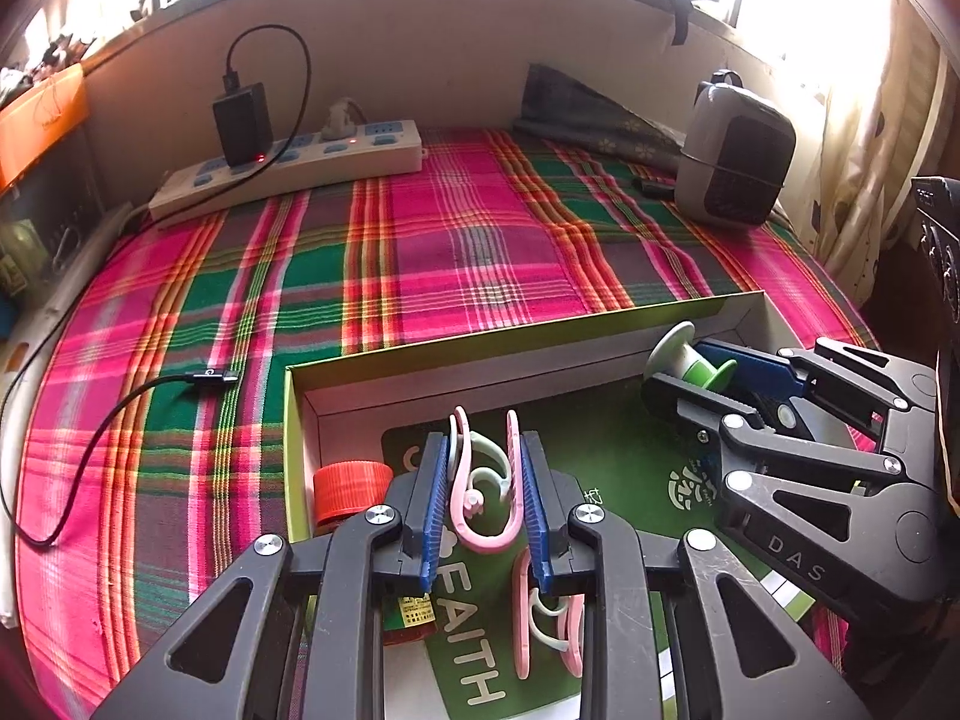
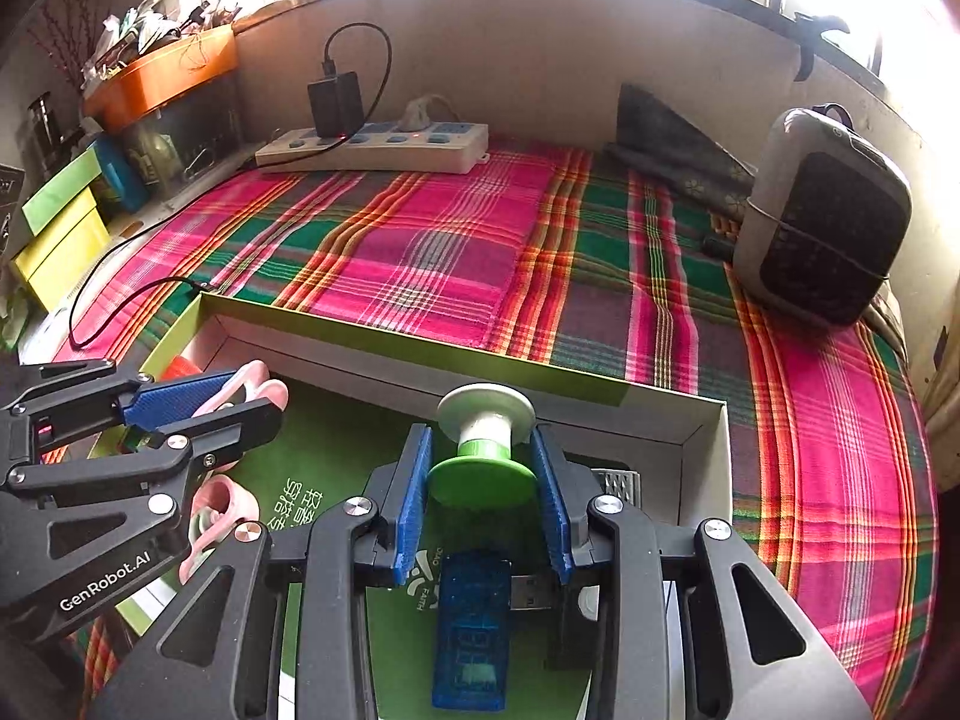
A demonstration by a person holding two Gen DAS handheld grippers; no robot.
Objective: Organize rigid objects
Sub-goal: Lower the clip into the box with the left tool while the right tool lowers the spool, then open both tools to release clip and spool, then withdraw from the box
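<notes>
Both tools hang over the open box (image 1: 600, 348). The left tool (image 1: 483, 498) is clamped nearly shut on a pink clip (image 1: 480, 480) standing upright; the right tool (image 2: 483, 492) grips a green-and-white spool (image 2: 485, 444), axis pointing away, nearer the box's right corner.

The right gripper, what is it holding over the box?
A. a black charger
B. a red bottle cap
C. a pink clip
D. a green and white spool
D. The right gripper has its blue pads pressed on both sides of the green and white spool, above the box; the pink clip sits in the left gripper instead.
</notes>
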